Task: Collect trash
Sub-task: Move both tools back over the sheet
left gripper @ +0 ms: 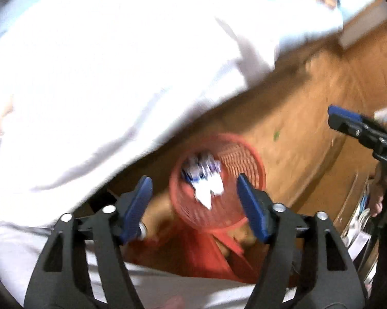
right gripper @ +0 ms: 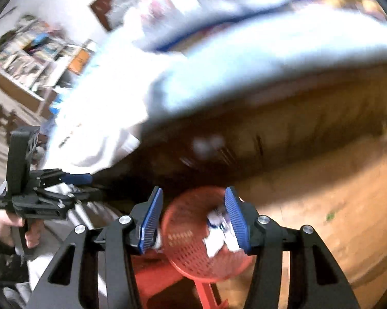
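My left tongs (left gripper: 194, 207) stand wide apart with nothing between the blue pads (left gripper: 136, 207). Straight ahead of them, in the gap as the camera sees it, sits the red mesh basket (left gripper: 241, 164) on the wooden floor (left gripper: 309, 118), with crumpled white and blue trash (left gripper: 206, 180) inside. My right tongs (right gripper: 193, 219) are also well apart and grip nothing; the same basket (right gripper: 185, 242) lies just beyond their tips, its trash (right gripper: 216, 234) close to the right-hand pad.

The left view shows the tip of my right tongs (left gripper: 344, 119) off to the right and a green scrap (left gripper: 276, 136) on the floor past the basket. The right view shows my left tongs (right gripper: 75, 179) from the side, gripped in my hand (right gripper: 2, 221), and a cluttered shelf (right gripper: 26, 51) far off left. A white bed cover (left gripper: 116, 77) fills the space above, badly blurred.
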`<state>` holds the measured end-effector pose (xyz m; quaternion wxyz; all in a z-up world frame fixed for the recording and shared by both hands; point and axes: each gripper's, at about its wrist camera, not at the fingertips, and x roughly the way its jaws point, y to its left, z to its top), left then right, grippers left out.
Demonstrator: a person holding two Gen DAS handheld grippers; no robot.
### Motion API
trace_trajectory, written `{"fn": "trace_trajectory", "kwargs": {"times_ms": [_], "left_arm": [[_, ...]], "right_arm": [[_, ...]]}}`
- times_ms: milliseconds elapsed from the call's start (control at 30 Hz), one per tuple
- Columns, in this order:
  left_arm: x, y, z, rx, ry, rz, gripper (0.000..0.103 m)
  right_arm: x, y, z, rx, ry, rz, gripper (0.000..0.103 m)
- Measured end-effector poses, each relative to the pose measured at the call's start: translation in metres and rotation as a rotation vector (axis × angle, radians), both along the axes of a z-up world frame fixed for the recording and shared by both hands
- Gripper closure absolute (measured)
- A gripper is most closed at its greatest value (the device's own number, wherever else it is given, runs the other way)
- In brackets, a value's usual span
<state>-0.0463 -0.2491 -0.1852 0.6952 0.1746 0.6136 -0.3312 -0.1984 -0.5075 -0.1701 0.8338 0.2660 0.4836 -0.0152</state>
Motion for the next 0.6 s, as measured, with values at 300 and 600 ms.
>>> {"fn": "trace_trajectory", "kwargs": {"times_ms": [300,600], "left_arm": [[0.139,0.164,0.077,-0.062,-0.316,0.447,0.019],[0.222,0.232,0.015,-0.145,-0.163,0.543,0.019]], "right_arm": [[0.071,0.068,0.083,0.003,-0.179,0.153,0.039],[0.139,0.148,0.071,0.028,-0.178,0.292,0.039]]}}
